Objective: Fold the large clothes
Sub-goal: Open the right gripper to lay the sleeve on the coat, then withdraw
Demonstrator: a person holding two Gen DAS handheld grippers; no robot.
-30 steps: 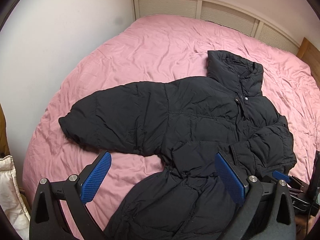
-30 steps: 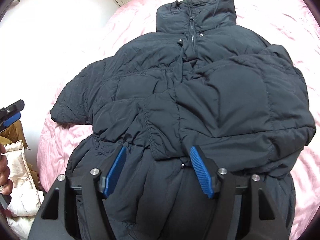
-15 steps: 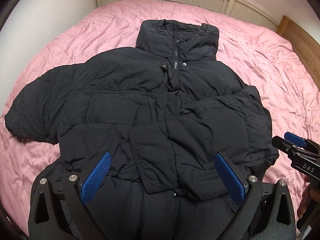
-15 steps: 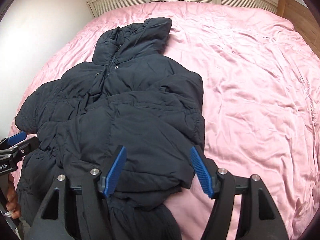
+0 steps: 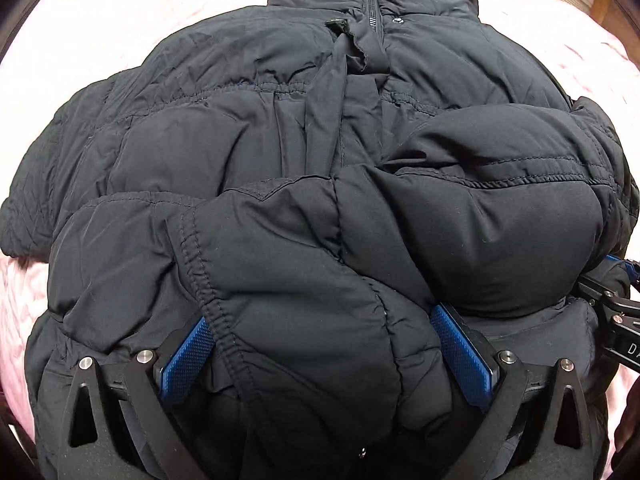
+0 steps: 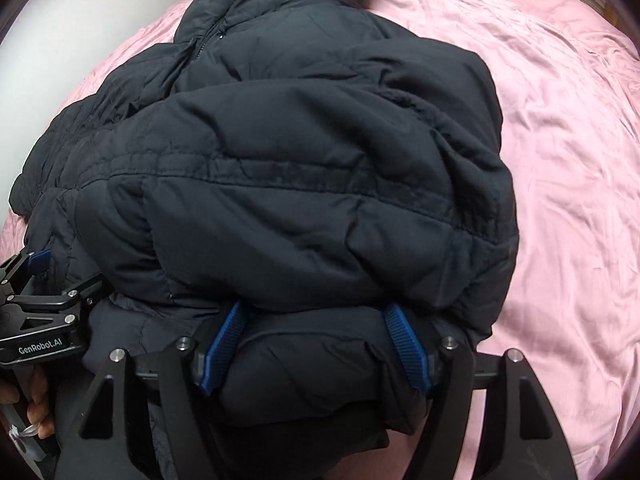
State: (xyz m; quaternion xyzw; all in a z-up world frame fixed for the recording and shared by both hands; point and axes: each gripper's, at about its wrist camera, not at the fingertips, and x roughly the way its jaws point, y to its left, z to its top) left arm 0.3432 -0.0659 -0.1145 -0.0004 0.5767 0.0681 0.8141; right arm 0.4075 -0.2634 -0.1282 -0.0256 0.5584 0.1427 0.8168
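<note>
Left wrist view
- Jacket: the black puffer jacket [image 5: 280,152] is lying front-up on the pink bedsheet [image 5: 100,20], collar away from the camera.
- Progress: one sleeve [image 5: 460,208] is lying folded across the chest; the other is trailing out to the picture's left, so I am judging the fold as barely begun.
- Left gripper [image 5: 326,346]: its jaws are standing wide, straddling the padded cuff end of the folded sleeve; the blue pads are not visibly squeezing it.

Right wrist view
- Jacket: it is bulging in a heap near the camera, with bare sheet spreading to the picture's right.
- Right gripper [image 6: 314,346]: its jaws have just been opening a little, a roll of padding sitting between them; released, not pinching.
- Left to do: tucking the free sleeve, then folding the body.
- Containers: none are showing in either view.
</note>
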